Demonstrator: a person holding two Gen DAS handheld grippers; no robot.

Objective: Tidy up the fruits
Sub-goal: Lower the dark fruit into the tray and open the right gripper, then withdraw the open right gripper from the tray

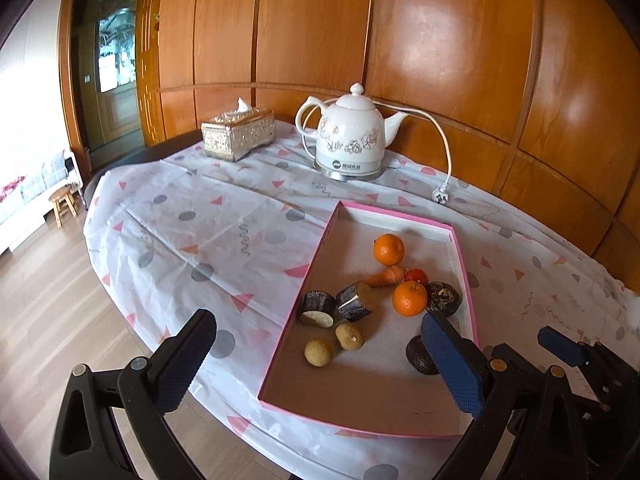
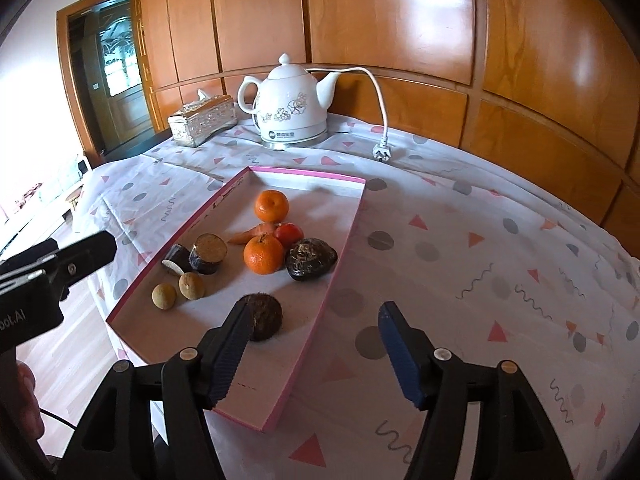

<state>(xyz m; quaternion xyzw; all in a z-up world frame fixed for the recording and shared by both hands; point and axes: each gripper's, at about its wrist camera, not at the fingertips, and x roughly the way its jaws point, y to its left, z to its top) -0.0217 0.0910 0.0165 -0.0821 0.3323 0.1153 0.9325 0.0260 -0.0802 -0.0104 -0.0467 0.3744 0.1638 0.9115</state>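
Note:
A shallow pink-rimmed tray [image 1: 316, 264] [image 2: 304, 173] lies on the patterned tablecloth. It holds two oranges [image 1: 389, 249] [image 1: 409, 298], a carrot [image 1: 384, 277], a small red fruit [image 1: 416, 276], two dark cut pieces [image 1: 318, 307], two tan round fruits [image 1: 318, 353] and two dark brown fruits. My left gripper [image 1: 320, 360] is open wide over the tray's near end, nothing between its pads. My right gripper [image 2: 316, 350] stands open above the tray's right rim. One dark brown fruit [image 2: 268, 316] lies in the tray just past its left fingertip, not gripped.
A white floral kettle [image 1: 347, 136] on its base, its cord and plug [image 1: 440, 196], and a tissue box [image 1: 238, 134] stand at the table's far side before a wood-panelled wall. The table edge drops to wooden floor on the left. A hand [image 2: 24, 392] shows low left.

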